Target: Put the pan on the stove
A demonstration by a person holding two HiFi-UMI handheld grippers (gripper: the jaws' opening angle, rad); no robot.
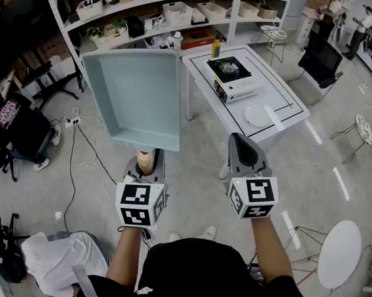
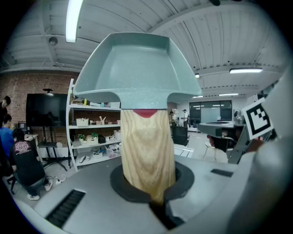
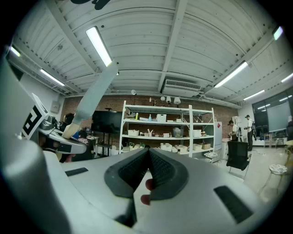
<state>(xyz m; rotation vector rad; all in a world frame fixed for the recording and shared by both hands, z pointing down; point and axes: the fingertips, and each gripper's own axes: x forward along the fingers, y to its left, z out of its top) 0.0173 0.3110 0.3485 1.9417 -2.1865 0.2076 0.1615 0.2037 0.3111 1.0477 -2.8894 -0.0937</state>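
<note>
Forearm (image 1: 126, 255) outstretched, left gripper (image 1: 145, 164) clamping pan (image 1: 136, 91).

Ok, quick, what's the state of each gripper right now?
Left gripper: shut on the wooden handle of the pan.
Right gripper: shut, nothing between its jaws.

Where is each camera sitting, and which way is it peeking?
Head view: on the person's head, looking steeply down at floor, table and stove; forearms, left tongs and right tongs show.
Left gripper view: rides the left tongs, looking along jaws shut on the wooden handle of the pan.
Right gripper view: rides the right tongs, facing shelves past shut, empty jaws.
Shared: all three show the pan.
</note>
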